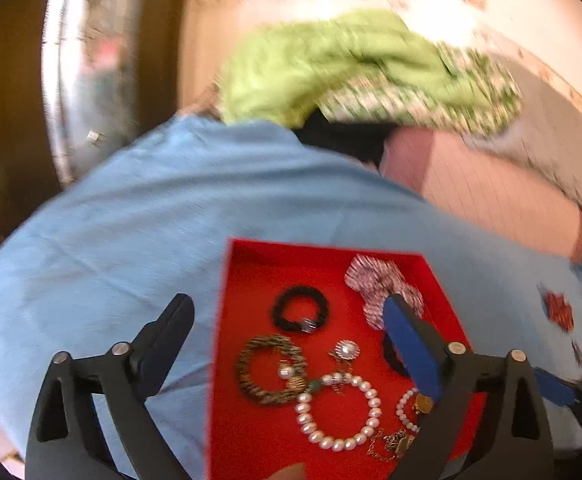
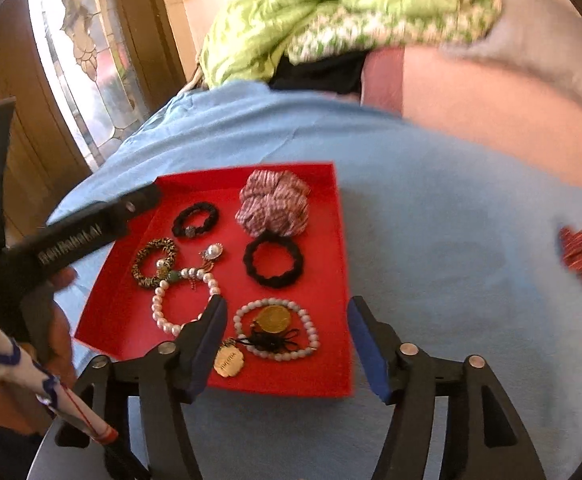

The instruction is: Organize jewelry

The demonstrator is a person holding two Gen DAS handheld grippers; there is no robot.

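Over the red tray (image 2: 333, 368) we are holding both grippers, left (image 1: 289, 318) and right (image 2: 287, 318), open and empty; next we should pick loose pieces on the right, like the red item (image 2: 579, 258), singly.

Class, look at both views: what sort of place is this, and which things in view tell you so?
Probably a room in a home, not a workshop: a leaded glass door panel, crumpled green fabric heaped behind, and a blue cloth spread under a red tray of bracelets and hair ties.
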